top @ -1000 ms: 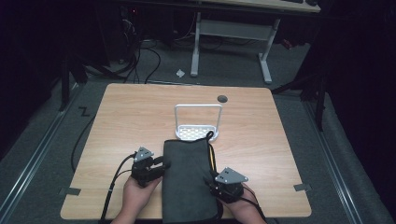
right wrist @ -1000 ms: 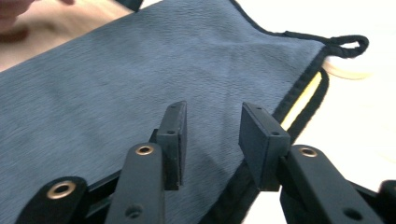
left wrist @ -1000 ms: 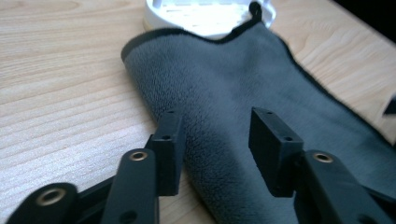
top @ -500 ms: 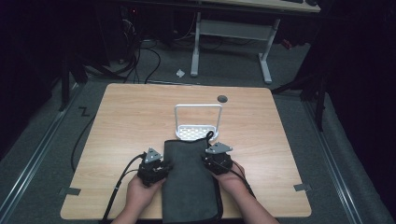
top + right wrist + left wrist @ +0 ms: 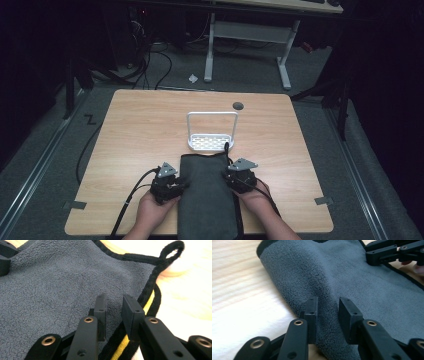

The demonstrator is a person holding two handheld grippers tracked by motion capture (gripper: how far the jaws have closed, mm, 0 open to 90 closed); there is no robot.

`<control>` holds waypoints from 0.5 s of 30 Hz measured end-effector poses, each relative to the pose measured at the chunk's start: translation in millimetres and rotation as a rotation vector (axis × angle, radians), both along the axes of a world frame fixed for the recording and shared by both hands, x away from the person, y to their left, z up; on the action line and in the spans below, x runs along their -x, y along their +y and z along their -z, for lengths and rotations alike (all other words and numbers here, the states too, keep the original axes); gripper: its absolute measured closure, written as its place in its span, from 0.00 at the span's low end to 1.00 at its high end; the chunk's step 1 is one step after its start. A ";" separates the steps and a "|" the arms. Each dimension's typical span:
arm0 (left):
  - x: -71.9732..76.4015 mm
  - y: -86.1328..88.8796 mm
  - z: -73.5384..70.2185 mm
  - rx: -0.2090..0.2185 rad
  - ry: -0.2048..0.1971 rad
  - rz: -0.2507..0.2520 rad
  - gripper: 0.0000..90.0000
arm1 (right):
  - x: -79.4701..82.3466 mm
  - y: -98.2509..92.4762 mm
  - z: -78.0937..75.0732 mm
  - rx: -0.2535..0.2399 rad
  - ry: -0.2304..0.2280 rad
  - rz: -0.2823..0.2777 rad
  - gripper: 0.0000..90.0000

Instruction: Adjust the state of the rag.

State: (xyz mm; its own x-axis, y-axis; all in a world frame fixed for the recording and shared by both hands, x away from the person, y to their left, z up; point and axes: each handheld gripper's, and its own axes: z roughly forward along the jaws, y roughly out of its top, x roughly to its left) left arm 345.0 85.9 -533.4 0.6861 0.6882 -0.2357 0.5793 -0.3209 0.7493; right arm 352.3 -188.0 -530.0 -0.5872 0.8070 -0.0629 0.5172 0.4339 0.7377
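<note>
Towel (image 5: 207, 195), grey fleece, lies folded near the table's (image 5: 140, 130) front edge, soft, light and limp; left gripper (image 5: 326, 312) and right gripper (image 5: 113, 312), jaws recently narrowed, each pinch a side fold, the best hold.

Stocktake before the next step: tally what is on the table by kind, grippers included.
Grey towel: 1
White wire rack: 1
Grippers: 2, the left gripper and the right gripper, each pinching an edge of the towel
Total: 4
</note>
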 end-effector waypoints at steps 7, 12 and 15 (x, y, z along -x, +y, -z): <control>10.9 -4.3 0.1 0.011 0.014 0.046 0.76 | 14.7 -11.9 0.1 -0.016 0.008 -0.003 0.81; 21.8 -6.1 -1.3 0.004 0.030 0.079 0.76 | 27.1 -16.2 -0.3 -0.013 0.013 -0.022 0.80; 27.9 -5.3 -1.7 0.006 0.042 0.102 0.76 | 35.7 -19.6 -0.2 -0.023 0.018 -0.035 0.79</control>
State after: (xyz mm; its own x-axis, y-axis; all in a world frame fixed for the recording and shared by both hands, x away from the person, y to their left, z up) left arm 317.0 80.6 -531.7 0.7418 0.6141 -0.2695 0.5750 -0.3755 0.7269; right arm 316.6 -207.7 -529.9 -0.6161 0.7870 -0.0340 0.5149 0.4350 0.7386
